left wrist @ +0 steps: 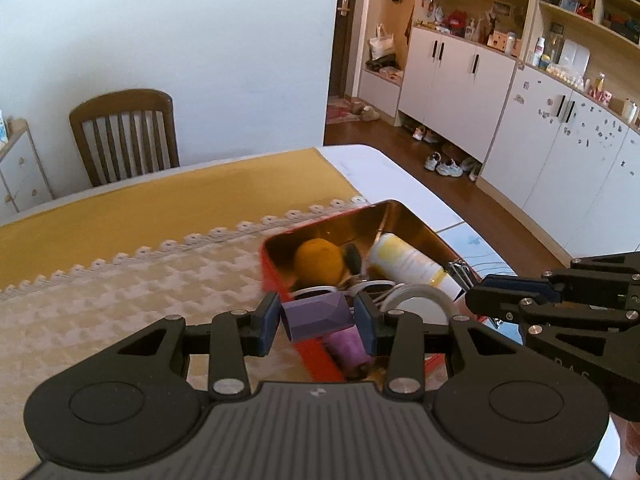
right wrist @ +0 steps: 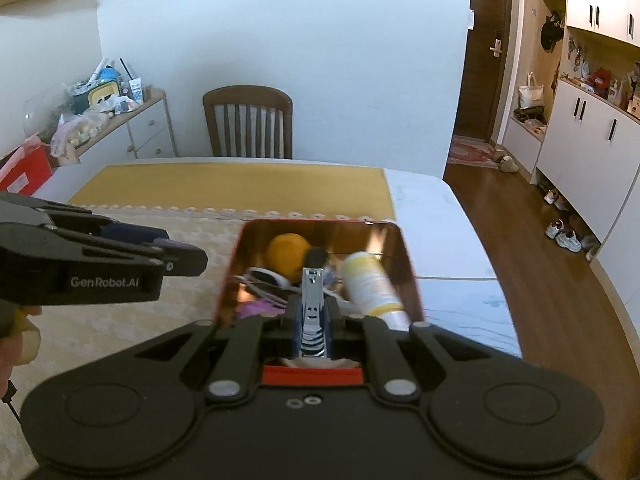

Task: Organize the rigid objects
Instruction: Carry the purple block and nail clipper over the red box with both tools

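Over the red tin (right wrist: 412,276) on the table: left gripper (left wrist: 316,320) squeezed tight on a purple block (left wrist: 316,314), long side lying sideways, pad to pad. Right gripper (right wrist: 314,320) pinched shut on shiny nail clippers (right wrist: 313,300), long side pointing straight ahead, tip over the tin.

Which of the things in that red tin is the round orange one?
The orange ball, at the far left of the red tin. It is round; the pale yellow bottle beside it is a cylinder lying on its side.
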A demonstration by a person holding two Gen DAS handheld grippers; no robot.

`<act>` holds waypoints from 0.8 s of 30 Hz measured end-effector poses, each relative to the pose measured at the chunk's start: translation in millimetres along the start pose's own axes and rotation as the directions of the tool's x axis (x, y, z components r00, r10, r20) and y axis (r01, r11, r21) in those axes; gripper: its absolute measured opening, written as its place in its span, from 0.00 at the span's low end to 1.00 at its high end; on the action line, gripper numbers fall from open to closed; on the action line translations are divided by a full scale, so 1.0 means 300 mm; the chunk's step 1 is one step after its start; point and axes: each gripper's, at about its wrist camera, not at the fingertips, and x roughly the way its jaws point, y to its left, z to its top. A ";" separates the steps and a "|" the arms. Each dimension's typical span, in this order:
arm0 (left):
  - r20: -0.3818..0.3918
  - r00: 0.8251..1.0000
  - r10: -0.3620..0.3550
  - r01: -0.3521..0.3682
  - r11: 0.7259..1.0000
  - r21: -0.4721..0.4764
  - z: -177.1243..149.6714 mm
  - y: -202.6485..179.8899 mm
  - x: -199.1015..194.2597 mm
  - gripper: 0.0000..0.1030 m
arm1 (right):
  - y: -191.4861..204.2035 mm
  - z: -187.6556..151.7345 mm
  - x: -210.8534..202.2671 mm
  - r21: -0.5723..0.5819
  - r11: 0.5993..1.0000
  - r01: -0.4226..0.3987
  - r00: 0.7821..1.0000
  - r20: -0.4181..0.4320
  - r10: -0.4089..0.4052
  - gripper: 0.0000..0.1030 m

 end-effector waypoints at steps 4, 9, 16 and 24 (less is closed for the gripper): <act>-0.024 1.000 0.015 -0.015 1.000 0.002 0.019 -0.051 0.073 0.39 | -0.060 -0.004 0.029 -0.018 1.000 -0.008 1.000 -0.011 0.008 0.09; -0.044 0.999 0.020 -0.020 1.000 0.009 0.032 -0.089 0.163 0.39 | -0.108 -0.011 0.073 -0.045 0.999 -0.029 0.999 -0.029 0.027 0.09; -0.087 0.995 0.054 -0.052 0.998 0.029 0.029 -0.115 0.280 0.39 | -0.138 -0.002 0.158 -0.081 0.995 -0.064 0.996 -0.064 0.059 0.09; -0.111 0.992 0.063 -0.061 0.998 0.022 0.035 -0.118 0.341 0.39 | -0.133 0.003 0.226 -0.131 0.986 -0.107 0.991 -0.098 0.094 0.09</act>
